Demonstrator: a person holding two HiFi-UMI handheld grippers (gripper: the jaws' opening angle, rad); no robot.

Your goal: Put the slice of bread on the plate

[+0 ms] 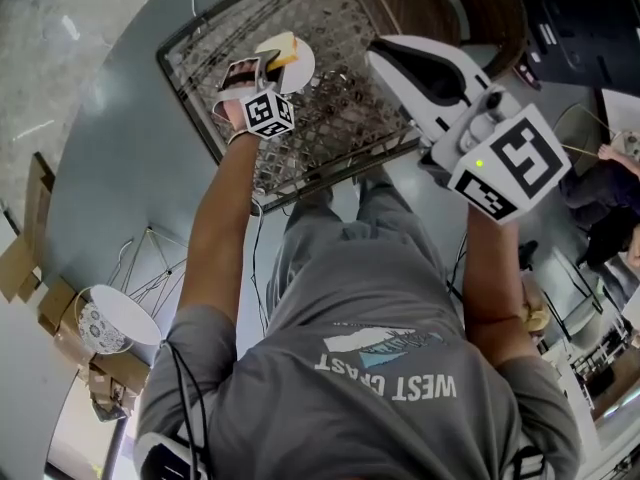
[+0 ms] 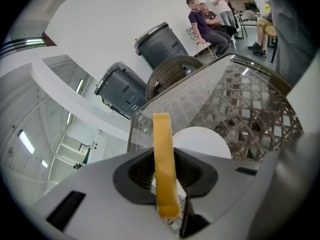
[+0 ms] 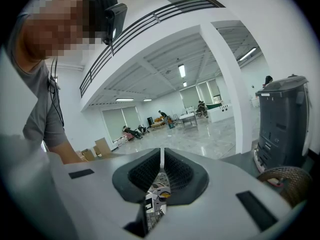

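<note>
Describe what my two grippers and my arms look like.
The left gripper and the right gripper both have pale grey plastic shells with black ribbed pads. Each carries a cube with black-and-white square markers, and a small green light glows beside the right one. The person wears a grey short-sleeved T-shirt with white lettering. A thin black cable runs past the left shoulder.

Seen from the person's head, the camera looks steeply down over a grey T-shirt (image 1: 380, 338) onto a glass-topped woven wicker table (image 1: 340, 128) and a round white plate (image 1: 300, 73). The left gripper view sits close above that same plate (image 2: 210, 144) and table (image 2: 250, 104), facing a dark grey lidded bin (image 2: 160, 46). The right gripper view looks almost level across a bright hall, past a bin of the same kind (image 3: 280, 119).
</note>
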